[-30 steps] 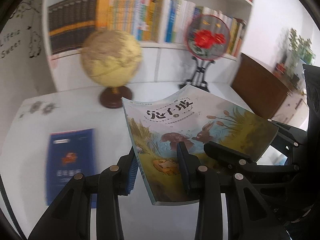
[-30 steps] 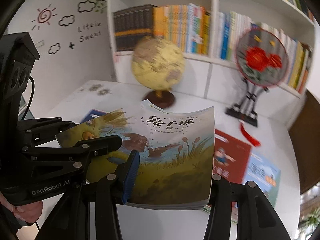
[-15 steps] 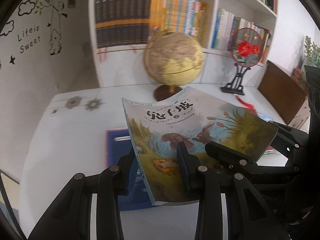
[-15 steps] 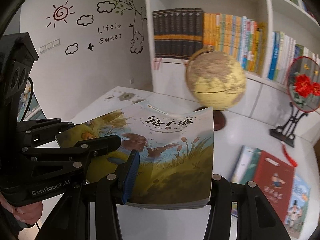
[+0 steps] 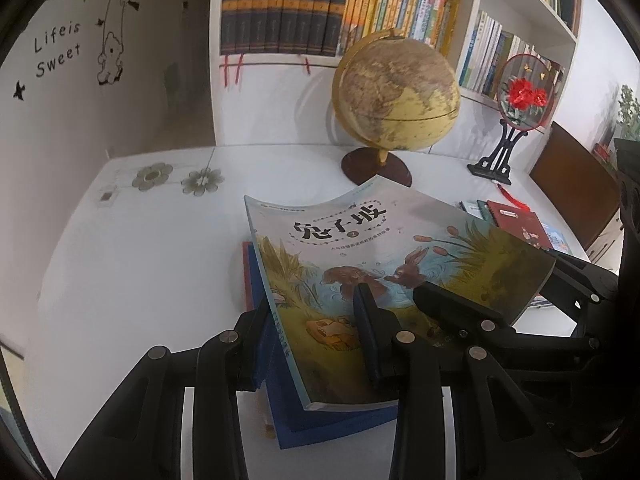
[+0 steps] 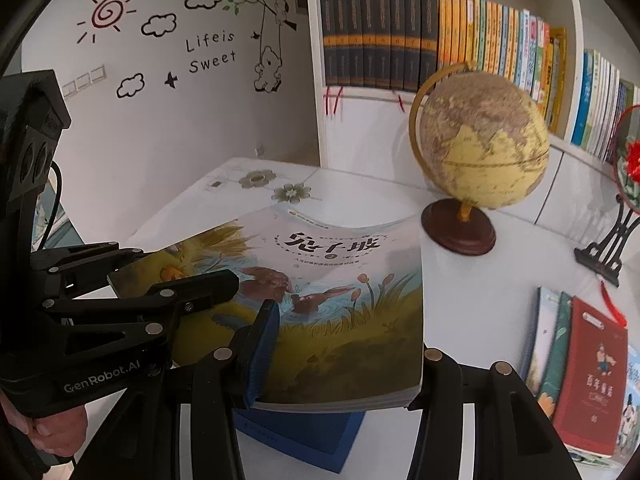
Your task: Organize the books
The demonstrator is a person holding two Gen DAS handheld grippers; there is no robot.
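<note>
The left claw (image 5: 312, 336) and right claw (image 6: 340, 360) are closed from opposite edges on 1 rabbit-cover book (image 5: 360, 280), held level just above a blue book (image 6: 304, 436) on the worktop (image 5: 140, 260).

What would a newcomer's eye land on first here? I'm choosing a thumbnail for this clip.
The rabbit picture book, held mid-frame by the left gripper and right gripper, just above a blue book on the white table. Behind it stands a yellow globe before the bookshelf.
</note>
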